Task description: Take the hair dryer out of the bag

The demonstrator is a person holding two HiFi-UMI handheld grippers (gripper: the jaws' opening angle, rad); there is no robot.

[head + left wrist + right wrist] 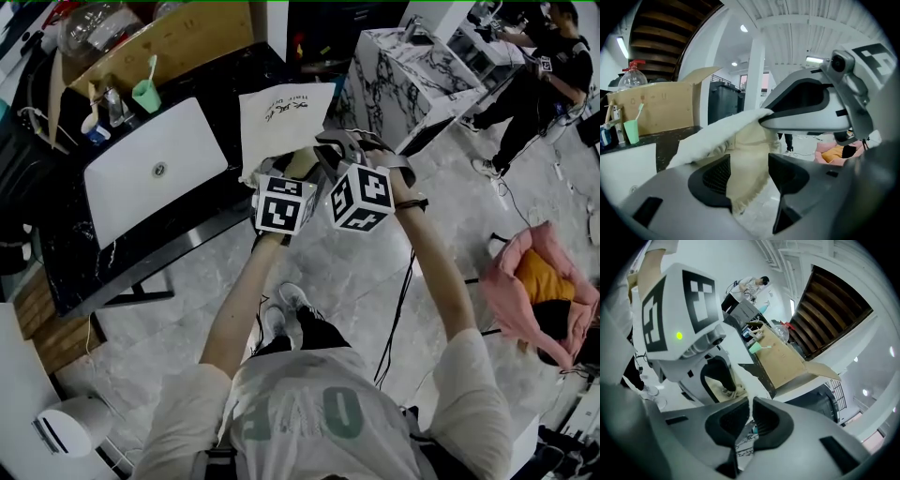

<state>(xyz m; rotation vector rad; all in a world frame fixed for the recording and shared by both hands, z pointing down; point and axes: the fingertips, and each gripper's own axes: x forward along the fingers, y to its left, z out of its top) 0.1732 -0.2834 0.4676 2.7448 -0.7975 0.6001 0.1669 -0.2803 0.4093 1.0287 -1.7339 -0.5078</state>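
Note:
A cream cloth bag (281, 117) lies at the near edge of the dark table (56, 244), lifted at its near edge by the grippers. My right gripper (751, 416) is shut on a thin fold of the bag (743, 378) and holds it up. In the left gripper view the bag (745, 154) hangs down from the right gripper (761, 117), its frayed edge between the wide-apart jaws of my left gripper (750, 171); the pads do not press on it. In the head view both grippers, left (292, 173) and right (337, 150), meet at the bag's near corner. No hair dryer shows.
A closed white laptop (155, 169) lies left of the bag. Behind it stand a cardboard box (178, 42) and a green cup (145, 94). A marble-patterned counter (412, 70) is to the right, a pink cushion (539, 291) lies on the floor, and a person (539, 75) works at the far right.

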